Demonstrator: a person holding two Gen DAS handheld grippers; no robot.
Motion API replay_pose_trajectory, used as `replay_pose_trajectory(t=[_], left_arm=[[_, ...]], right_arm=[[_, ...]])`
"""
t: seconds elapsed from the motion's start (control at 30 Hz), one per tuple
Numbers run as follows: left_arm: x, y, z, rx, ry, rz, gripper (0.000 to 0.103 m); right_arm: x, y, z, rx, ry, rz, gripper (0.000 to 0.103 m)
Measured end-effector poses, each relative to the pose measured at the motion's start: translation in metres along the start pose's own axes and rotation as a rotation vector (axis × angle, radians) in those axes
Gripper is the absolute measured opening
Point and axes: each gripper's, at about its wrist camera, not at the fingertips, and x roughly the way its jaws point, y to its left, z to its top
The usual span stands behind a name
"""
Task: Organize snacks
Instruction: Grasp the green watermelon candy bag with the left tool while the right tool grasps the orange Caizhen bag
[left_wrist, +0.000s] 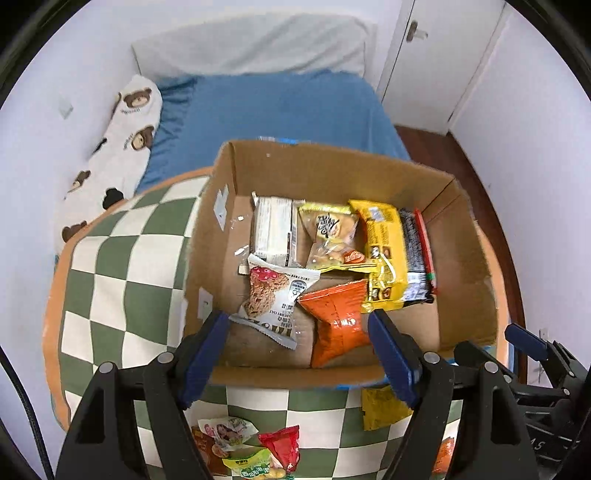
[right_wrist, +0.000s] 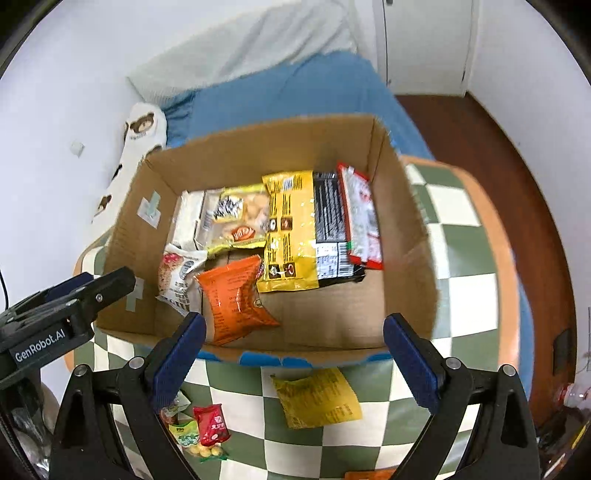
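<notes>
An open cardboard box (left_wrist: 332, 162) stands on a green-and-white checkered cloth (left_wrist: 122, 295). Inside it lie an orange packet (left_wrist: 338, 325), an oat-cookie packet (left_wrist: 269, 299), a white carton (left_wrist: 273, 232), a yellow packet (left_wrist: 384, 254) and a black-and-red one (left_wrist: 417, 254). My left gripper (left_wrist: 299, 350) hangs open above the box's near wall, with nothing between its pads. My right gripper (right_wrist: 295, 358) also stands open and empty over the near wall of the box (right_wrist: 258, 144), above the orange packet (right_wrist: 236, 299).
Loose snacks lie on the cloth in front of the box: a flat yellow packet (right_wrist: 317, 398), a small red packet (right_wrist: 212, 424) and a green one (right_wrist: 184, 435). Behind the box is a blue bed (left_wrist: 280, 107) with a bear-print pillow (left_wrist: 122, 147). White walls and a door stand around.
</notes>
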Motion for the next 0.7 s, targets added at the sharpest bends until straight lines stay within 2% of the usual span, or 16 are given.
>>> replay_pose_trajectory(t=[0.27, 0.43, 0.57, 0.7], left_arm=[[-0.057, -0.013, -0.035, 0.033, -0.143, 0.019, 0.077], [-0.074, -0.017, -0.053, 0.038, -0.169, 0.017, 0.077], [-0.077, -0.014, -0.073, 0.023, -0.156, 0.011, 0.077], [-0.06, -0.005, -0.102, 0.005, -0.084, 0.027, 0.077]], right_arm=[[-0.064, 0.005, -0.025, -0.012, -0.126, -0.012, 0.099], [-0.083, 0.006, -0.042, 0.004, -0.152, -0.001, 0.099], [-0.088, 0.0, -0.062, 0.049, -0.126, 0.031, 0.099], [-0.07, -0.026, -0.099, 0.164, -0.026, 0.08, 0.099]])
